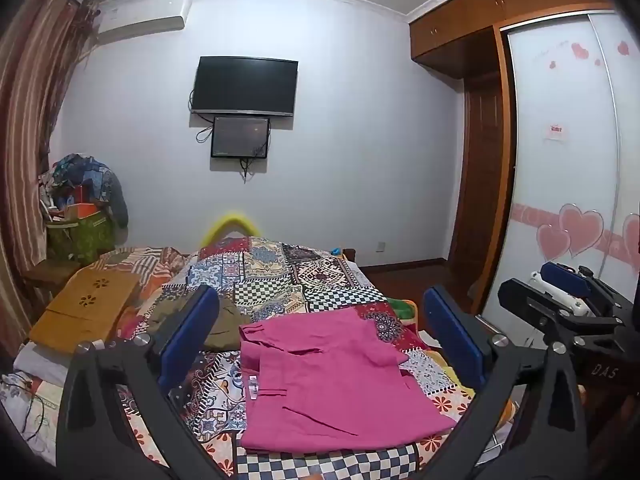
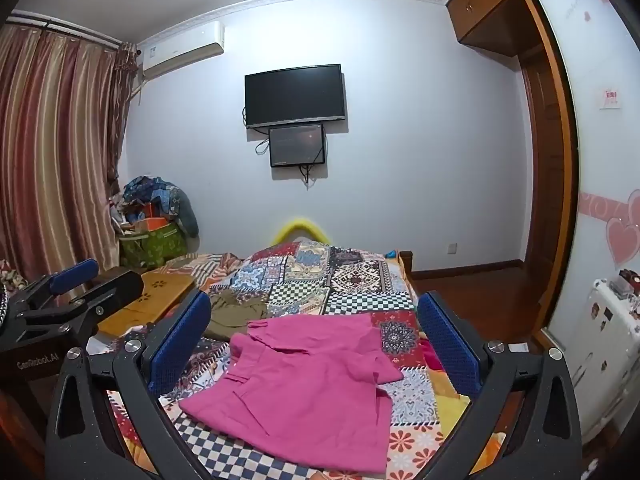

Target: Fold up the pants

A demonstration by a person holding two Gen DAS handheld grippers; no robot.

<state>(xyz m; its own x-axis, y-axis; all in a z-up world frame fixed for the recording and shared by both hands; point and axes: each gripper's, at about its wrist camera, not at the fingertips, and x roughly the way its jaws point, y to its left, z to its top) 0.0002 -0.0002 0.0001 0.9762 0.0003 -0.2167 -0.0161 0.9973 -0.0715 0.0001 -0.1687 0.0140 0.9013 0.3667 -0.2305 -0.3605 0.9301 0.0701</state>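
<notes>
The magenta cotton pants (image 1: 332, 376) lie folded into a compact stack near the foot edge of the patchwork-quilted bed (image 1: 344, 280), seemingly finished. The left gripper (image 1: 320, 344) and right gripper (image 2: 316, 348) hover above, jaws spread wide and empty, apparently clear of the fabric.

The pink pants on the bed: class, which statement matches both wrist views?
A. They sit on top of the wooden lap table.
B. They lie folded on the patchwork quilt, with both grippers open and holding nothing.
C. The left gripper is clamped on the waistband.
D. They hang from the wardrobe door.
B: the pink pants lie folded on the patchwork quilt, and the left gripper and right gripper are both spread open, gripping nothing.
</notes>
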